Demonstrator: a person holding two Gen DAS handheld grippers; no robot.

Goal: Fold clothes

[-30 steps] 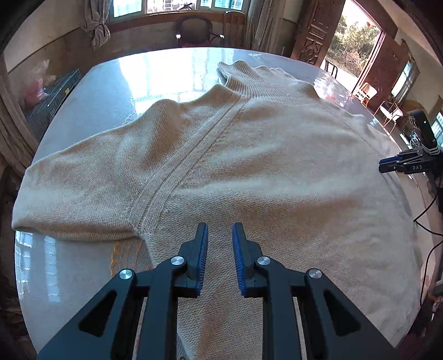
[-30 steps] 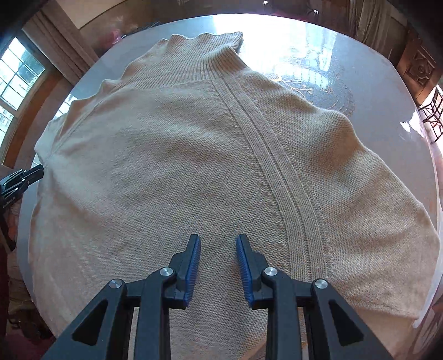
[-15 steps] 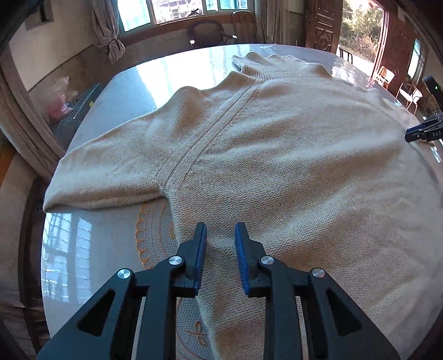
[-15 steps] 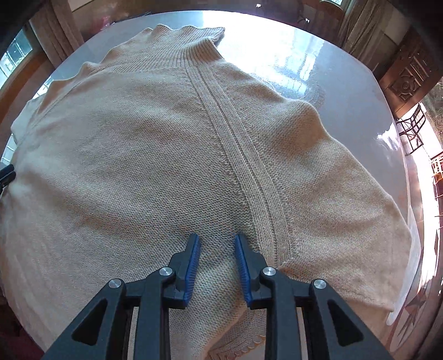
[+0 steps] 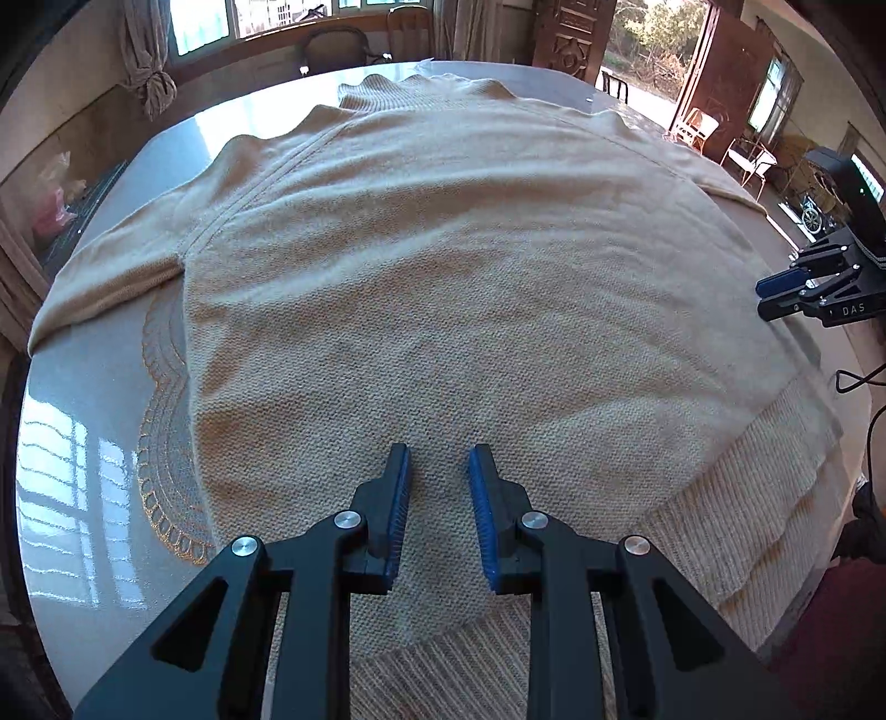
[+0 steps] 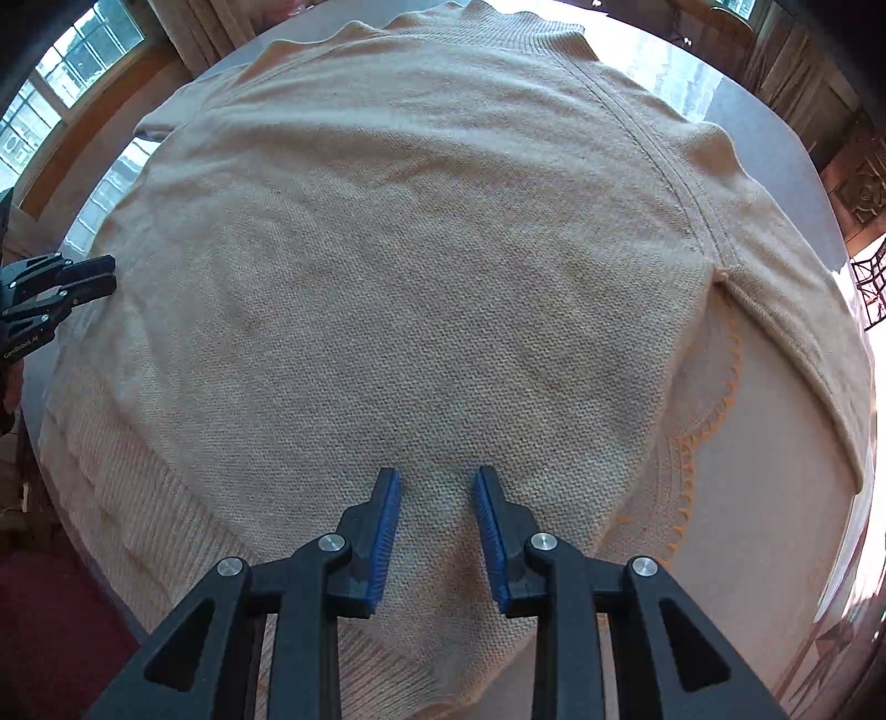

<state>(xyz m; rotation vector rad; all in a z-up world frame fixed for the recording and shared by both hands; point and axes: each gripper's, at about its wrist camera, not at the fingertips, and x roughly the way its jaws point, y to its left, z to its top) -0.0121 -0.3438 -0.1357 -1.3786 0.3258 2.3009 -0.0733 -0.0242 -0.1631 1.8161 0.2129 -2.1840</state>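
Here, the beige knitted sweater (image 5: 470,266) lies flat on the glossy round table (image 5: 83,454); the left gripper (image 5: 438,465) and right gripper (image 6: 436,487) hover above its lower body near the ribbed hem, jaws narrowly parted, empty.

Bright daylight from windows (image 5: 266,22); glare on table (image 5: 66,471); sharp focus; strong fisheye edge distortion.

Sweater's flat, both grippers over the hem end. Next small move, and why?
Probably lower both grippers onto the ribbed hem and pinch it. The sweater lies spread flat on the table, sleeves out, nothing folded. The left gripper and right gripper hover just inside the hem, jaws slightly apart with nothing between them, so grabbing the hem looks like the nearest start of a fold.
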